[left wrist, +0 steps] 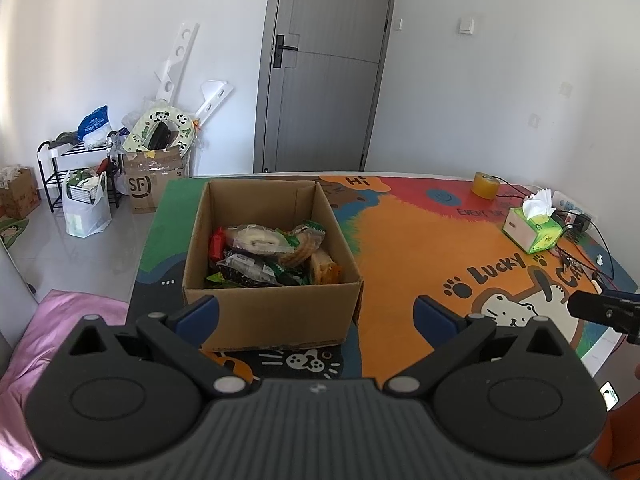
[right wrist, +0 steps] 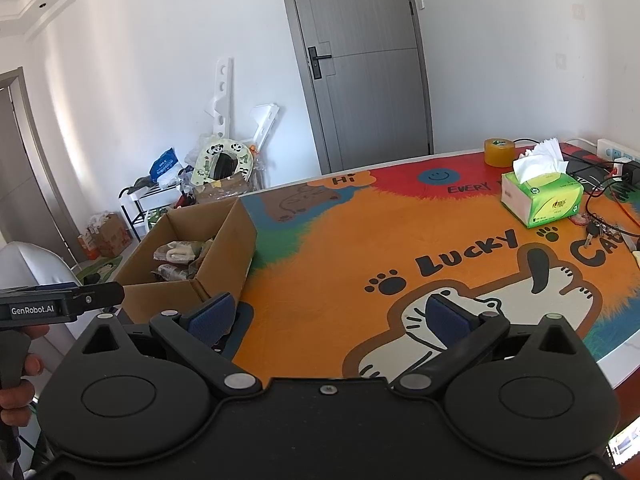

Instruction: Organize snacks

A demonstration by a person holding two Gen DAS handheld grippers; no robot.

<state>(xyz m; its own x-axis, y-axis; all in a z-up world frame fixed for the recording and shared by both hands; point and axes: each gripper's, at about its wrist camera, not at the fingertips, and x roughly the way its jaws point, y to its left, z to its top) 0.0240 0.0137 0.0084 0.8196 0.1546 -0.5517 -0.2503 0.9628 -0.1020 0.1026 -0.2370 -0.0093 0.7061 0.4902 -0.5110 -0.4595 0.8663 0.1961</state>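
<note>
My left gripper (left wrist: 316, 312) hangs wide-spread and empty just short of the cardboard box (left wrist: 272, 308), which sits at twelve o'clock from it on the cartoon table mat (left wrist: 420, 248). My right gripper (right wrist: 328, 316) is likewise spread wide with nothing between its blue pads, over bare mat, the box off at its ten o'clock.

The snacks (left wrist: 268, 252) lie heaped inside the box: wrapped pastries, a red packet, green-edged sachets, overlapping with no order. No snack shows on the mat outside it. That fits either a box just filled or one waiting to be sorted; I cannot tell which from here. Any reach into the box, I judge, wants a straight descent over the near wall and a pinch on one wrapper's sealed edge, since the crinkly film will likely slip and drag its neighbours.

At my left gripper's two o'clock stand a tissue box (left wrist: 532, 230) and a roll of tape (left wrist: 485, 185), with cables (left wrist: 580, 256) trailing at the table's far right edge. Beyond the table: a grey door (left wrist: 328, 68) and a rack (left wrist: 76, 176) with bags and cartons against the white wall.
</note>
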